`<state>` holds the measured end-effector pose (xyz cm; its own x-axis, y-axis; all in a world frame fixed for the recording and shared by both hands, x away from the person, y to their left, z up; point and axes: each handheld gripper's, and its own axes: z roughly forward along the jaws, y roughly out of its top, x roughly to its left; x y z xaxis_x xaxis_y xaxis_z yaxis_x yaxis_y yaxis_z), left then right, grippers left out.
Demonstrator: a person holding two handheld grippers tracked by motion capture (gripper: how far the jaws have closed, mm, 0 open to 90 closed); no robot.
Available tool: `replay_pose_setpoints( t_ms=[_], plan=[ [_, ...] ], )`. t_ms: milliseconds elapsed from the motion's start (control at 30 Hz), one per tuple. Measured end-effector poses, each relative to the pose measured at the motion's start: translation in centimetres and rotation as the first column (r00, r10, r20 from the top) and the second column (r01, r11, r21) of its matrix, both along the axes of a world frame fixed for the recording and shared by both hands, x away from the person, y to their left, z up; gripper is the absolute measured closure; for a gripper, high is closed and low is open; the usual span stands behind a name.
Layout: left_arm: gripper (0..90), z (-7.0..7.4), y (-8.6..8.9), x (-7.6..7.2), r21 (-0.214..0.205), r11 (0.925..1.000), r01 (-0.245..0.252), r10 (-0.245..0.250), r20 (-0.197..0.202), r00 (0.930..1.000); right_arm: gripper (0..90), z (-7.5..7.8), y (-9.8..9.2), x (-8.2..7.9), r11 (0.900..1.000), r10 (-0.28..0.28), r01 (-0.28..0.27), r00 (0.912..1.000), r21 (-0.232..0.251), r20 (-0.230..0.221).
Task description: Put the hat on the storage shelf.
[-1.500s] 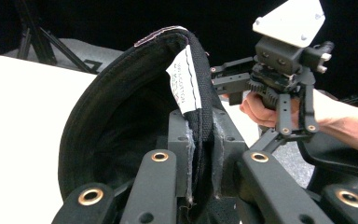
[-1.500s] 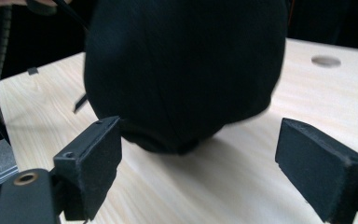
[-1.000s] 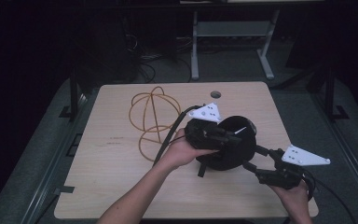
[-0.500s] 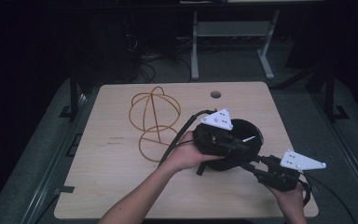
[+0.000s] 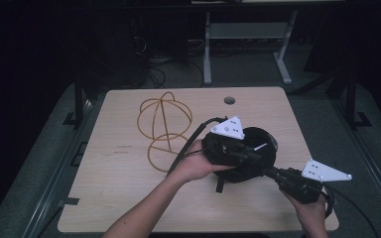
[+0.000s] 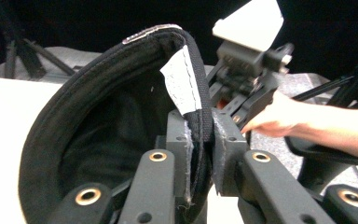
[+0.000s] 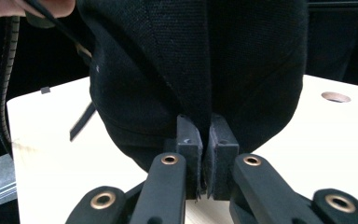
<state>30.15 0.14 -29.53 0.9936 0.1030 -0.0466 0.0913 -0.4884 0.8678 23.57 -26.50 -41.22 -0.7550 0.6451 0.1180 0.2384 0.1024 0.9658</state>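
Black cap [image 5: 250, 153] pinched at rim by left gripper [image 6: 200, 154], right gripper [image 7: 204, 154] just closed onto fabric, above desk [image 5: 119, 198].

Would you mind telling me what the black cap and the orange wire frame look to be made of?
The black cap looks like matte woven fabric: visible weave, stitched rim, sewn-in white label. The orange wire frame seems to be thin bent wire hoops, possibly coated metal; its finish is too small to tell.
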Motion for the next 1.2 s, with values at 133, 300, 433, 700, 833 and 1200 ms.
replay_pose_setpoints(
  t_ms=[133, 300, 433, 700, 833, 1200],
  plan=[
    [72.1, -0.2, 0.7, 0.0, 0.044, 0.9983, -0.039, 0.037, 0.041, 0.9984, 86.2, 0.4, -0.1, 0.0, 0.9998, 0.001, -0.001, 1.0, -0.018, -0.003],
    [63.0, 0.1, 1.8, 0.0, 0.03, 0.9969, -0.073, 0.071, 0.056, 0.9959, 86.3, 0.7, -0.4, 0.1, 0.9998, -0.01, 0.01, 0.9999, -0.018, -0.008],
    [57.9, 0.1, 2.9, -0.2, 0.007, 0.9948, -0.101, 0.101, 0.06, 0.9931, 86.4, 1.1, -0.7, 0.2, 0.9997, -0.016, 0.016, 0.9998, -0.016, -0.01],
    [53.5, -1.1, 5.3, -1.3, -0.01, 0.9913, -0.131, 0.132, 0.086, 0.9875, 86.5, 2.8, -1.4, 0.8, 0.9997, -0.02, 0.02, 0.9997, -0.017, -0.015],
    [50.9, -2.2, 6.1, -1.9, 0.011, 0.9894, -0.145, 0.143, 0.108, 0.9839, 86.5, 3.4, -1.8, 1.2, 0.9997, -0.021, 0.02, 0.9995, -0.016, -0.025],
    [47.8, -5.6, 7.8, -2.5, 0.036, 0.986, -0.163, 0.161, 0.067, 0.9848, 86.5, 4.4, -2.7, 1.8, 0.9991, -0.037, 0.036, 0.998, -0.021, -0.051]
  ],
)
